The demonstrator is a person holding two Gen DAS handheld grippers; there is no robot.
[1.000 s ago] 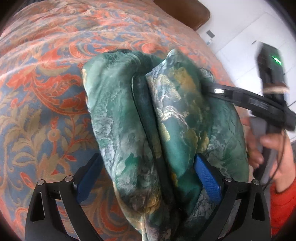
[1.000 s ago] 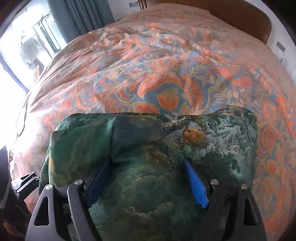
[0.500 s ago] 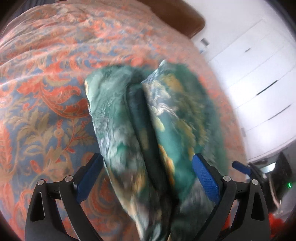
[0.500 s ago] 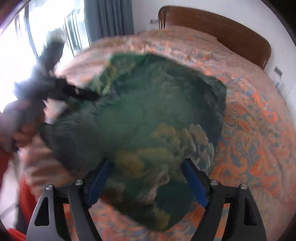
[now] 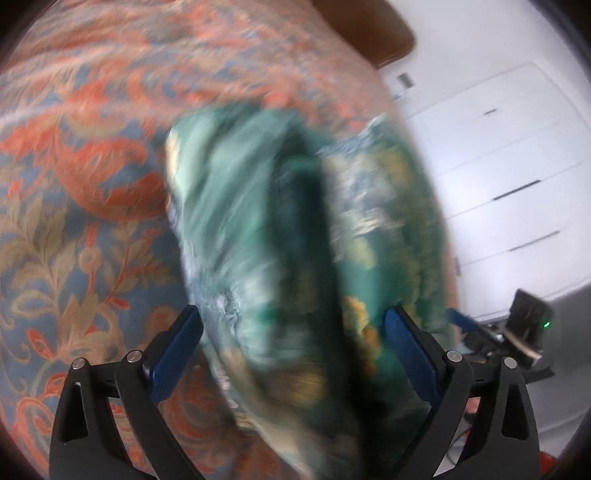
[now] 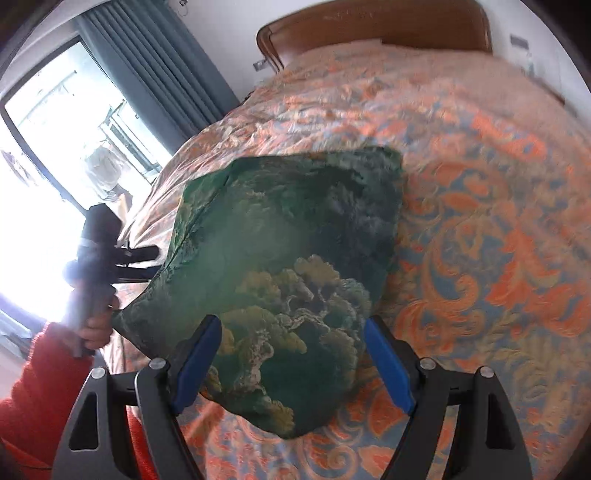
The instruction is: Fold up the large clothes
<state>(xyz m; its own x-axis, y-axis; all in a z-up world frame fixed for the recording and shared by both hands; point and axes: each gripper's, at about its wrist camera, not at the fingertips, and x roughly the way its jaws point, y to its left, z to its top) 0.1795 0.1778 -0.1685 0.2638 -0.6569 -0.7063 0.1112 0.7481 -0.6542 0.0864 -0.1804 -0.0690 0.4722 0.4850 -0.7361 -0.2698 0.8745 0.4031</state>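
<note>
Right wrist view gives me the folded green garment [image 6: 291, 280], printed with gold and white cloud shapes, hanging above the bedspread [image 6: 480, 240] and filling the frame's middle. My right gripper [image 6: 291, 362] has its blue pads [image 6: 195, 365] spread wide at 7 and 5 o'clock with the cloth's lower edge between them; whether they actually pinch it I cannot tell. At 9 o'clock the left gripper [image 6: 136, 264] meets the garment's side edge, with my hand [image 6: 94, 328] in a red sleeve [image 6: 44, 387] around its handle; its fingers are backlit and I cannot tell if they are clenched.

In the left wrist view the garment [image 5: 295, 258] is heavily blurred, a thick bundle with a dark crease down its middle, running from 12 o'clock down between the left gripper's [image 5: 291, 354] wide-set blue pads [image 5: 173, 350]. The other gripper [image 5: 517, 332] shows at 4 o'clock with a green light.

Outward: the orange and blue patterned bedspread [image 5: 74, 184], a wooden headboard [image 6: 369, 29] at 12 o'clock, grey curtains [image 6: 155, 74] and a bright window [image 6: 55, 147] at 10 o'clock, white drawers [image 5: 498, 166] at 3 o'clock.
</note>
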